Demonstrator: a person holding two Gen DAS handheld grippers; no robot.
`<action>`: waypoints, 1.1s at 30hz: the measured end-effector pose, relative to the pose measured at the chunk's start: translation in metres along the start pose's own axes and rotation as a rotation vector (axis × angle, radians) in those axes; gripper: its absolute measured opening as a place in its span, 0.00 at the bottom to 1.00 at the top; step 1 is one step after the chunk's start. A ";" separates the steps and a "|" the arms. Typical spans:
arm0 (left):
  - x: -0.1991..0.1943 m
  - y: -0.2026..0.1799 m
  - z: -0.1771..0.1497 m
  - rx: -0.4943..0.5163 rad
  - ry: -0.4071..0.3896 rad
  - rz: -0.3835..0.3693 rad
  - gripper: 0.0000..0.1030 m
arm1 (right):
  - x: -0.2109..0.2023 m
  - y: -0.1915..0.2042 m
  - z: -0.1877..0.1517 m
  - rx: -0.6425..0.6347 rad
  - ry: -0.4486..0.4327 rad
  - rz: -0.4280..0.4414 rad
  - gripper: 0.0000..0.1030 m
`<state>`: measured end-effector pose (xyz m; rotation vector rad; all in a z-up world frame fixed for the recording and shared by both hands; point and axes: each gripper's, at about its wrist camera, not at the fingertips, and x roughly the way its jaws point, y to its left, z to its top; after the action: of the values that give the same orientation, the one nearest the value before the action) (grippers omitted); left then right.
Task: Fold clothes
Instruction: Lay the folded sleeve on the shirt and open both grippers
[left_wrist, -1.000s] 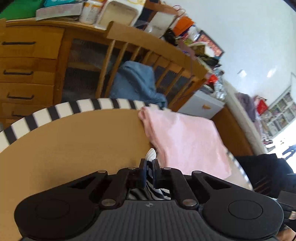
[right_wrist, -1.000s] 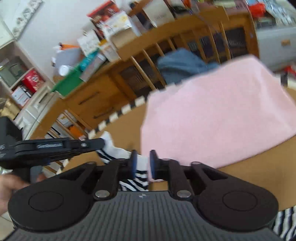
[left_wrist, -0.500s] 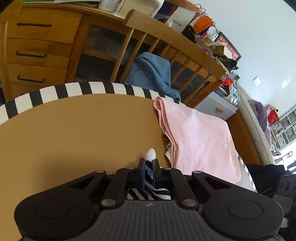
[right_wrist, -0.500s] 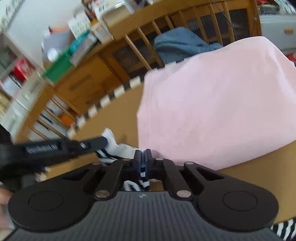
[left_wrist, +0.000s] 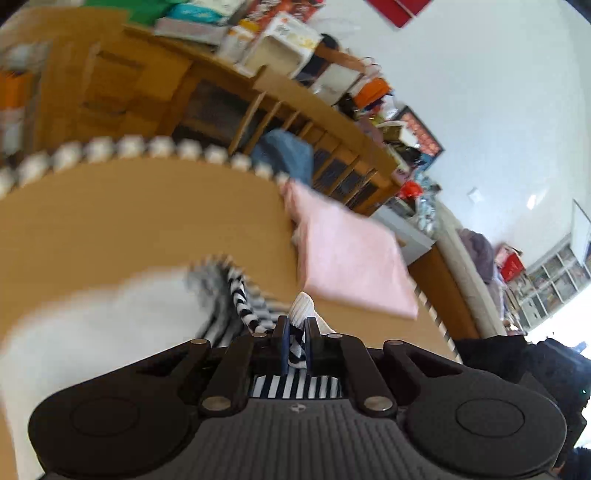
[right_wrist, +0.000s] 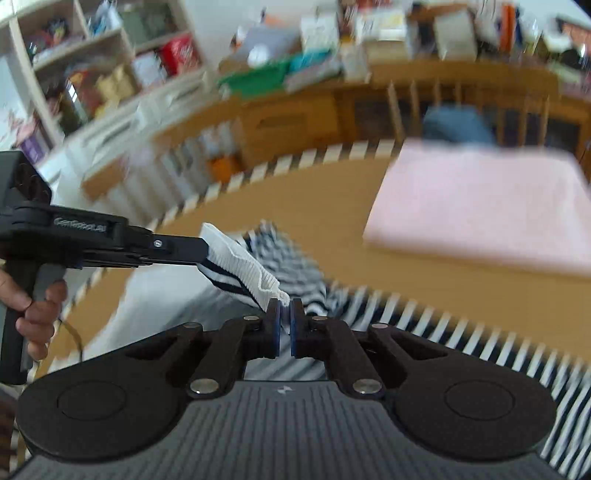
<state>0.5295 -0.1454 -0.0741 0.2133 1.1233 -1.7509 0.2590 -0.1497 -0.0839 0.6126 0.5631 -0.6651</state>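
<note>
Both grippers, left gripper (left_wrist: 296, 345) and right gripper (right_wrist: 283, 324), clenched on the striped garment's (right_wrist: 236, 264) ribbed edge over the table (right_wrist: 332, 206); keep edge taut, lift evenly.

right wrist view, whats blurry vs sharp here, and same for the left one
Right wrist view: shelves and pink folded cloth smeared by motion, right gripper and white ribbed hem crisp. Left wrist view: striped garment and table edge streaked, left gripper sharp.
</note>
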 end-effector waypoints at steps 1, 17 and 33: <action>-0.005 0.004 -0.016 -0.032 -0.002 0.017 0.07 | 0.001 0.002 -0.011 0.013 0.023 0.003 0.06; -0.059 -0.001 -0.085 0.017 -0.032 0.132 0.32 | -0.028 0.017 -0.032 -0.038 0.018 -0.034 0.32; -0.024 -0.013 -0.074 0.054 0.091 0.287 0.14 | -0.004 0.033 -0.043 -0.004 0.108 -0.145 0.27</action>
<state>0.5056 -0.0733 -0.0932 0.4682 1.0535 -1.5285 0.2680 -0.0982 -0.0996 0.6105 0.7147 -0.7702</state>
